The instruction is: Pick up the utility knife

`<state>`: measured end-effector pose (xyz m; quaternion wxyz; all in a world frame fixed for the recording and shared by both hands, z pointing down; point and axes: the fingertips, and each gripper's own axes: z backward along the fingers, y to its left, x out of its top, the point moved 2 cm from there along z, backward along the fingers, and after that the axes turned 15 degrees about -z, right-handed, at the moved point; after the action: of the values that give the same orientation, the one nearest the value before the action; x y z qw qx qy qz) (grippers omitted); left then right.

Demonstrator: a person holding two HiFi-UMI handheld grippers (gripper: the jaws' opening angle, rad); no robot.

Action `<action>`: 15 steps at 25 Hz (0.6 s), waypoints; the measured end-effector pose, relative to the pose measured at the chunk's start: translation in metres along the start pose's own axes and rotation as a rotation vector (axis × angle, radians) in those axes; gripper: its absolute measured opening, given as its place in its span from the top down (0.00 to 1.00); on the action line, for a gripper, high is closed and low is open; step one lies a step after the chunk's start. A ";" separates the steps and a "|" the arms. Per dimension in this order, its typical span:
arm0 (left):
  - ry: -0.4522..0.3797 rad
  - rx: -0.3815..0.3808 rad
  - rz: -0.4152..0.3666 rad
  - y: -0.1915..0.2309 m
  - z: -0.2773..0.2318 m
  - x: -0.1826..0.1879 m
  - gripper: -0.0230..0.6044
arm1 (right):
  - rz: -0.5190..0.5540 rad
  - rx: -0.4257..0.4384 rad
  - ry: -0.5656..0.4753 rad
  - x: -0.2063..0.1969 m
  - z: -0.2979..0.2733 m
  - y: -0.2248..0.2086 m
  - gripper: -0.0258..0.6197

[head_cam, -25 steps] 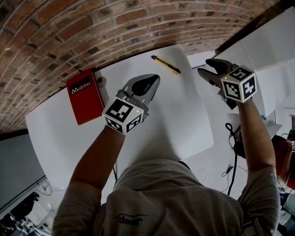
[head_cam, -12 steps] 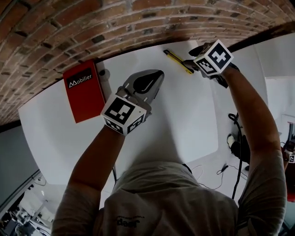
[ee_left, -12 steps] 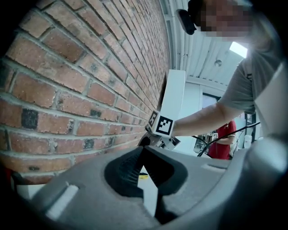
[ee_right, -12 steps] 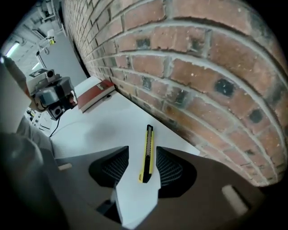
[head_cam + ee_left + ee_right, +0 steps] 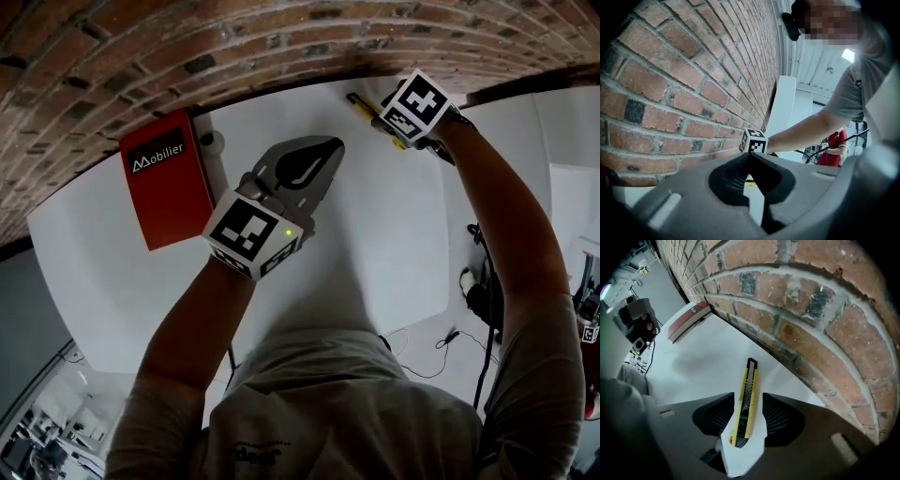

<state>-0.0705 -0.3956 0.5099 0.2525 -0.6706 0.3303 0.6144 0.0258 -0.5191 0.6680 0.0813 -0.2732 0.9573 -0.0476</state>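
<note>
Right gripper (image 5: 749, 404): the jaws are seen apart, one on each side of the utility knife (image 5: 744, 399), and have just been closing in. The knife is between them, but the ribbed pads are not yet pressed on its yellow sides, so nothing is judged to be held. The gripper is pointed steeply down at the white table (image 5: 375, 234), with the gap between its jaws lined up along the knife's length. This is presumably so that the narrow body can be pinched across its width, towards the butt end, with the black blade end left pointing away. The knife lies flat on the table, near the far edge and close under the brick wall (image 5: 141, 47). That probably explains the approach from above, since little room is left on the wall side. Left gripper (image 5: 323, 150): its jaws are seen meeting at the tips with nothing between them. It is held over the middle of the table, well apart from the knife, and is judged to be parked clear of the work. A red box (image 5: 169, 187) is noted at the left of the table, uninvolved.
</note>
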 end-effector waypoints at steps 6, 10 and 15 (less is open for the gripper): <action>0.013 -0.001 0.018 0.003 -0.001 -0.012 0.97 | -0.027 -0.005 0.031 0.001 -0.013 -0.015 0.77; 0.024 0.012 0.037 0.002 0.002 -0.012 0.97 | -0.070 0.017 -0.043 -0.006 -0.005 -0.007 0.77; 0.026 0.005 0.016 -0.004 0.002 0.007 0.97 | -0.198 0.114 -0.277 -0.025 0.050 0.006 0.77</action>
<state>-0.0683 -0.3928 0.5021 0.2449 -0.6752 0.3403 0.6069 0.0527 -0.5030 0.6218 0.2227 -0.3651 0.9011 -0.0713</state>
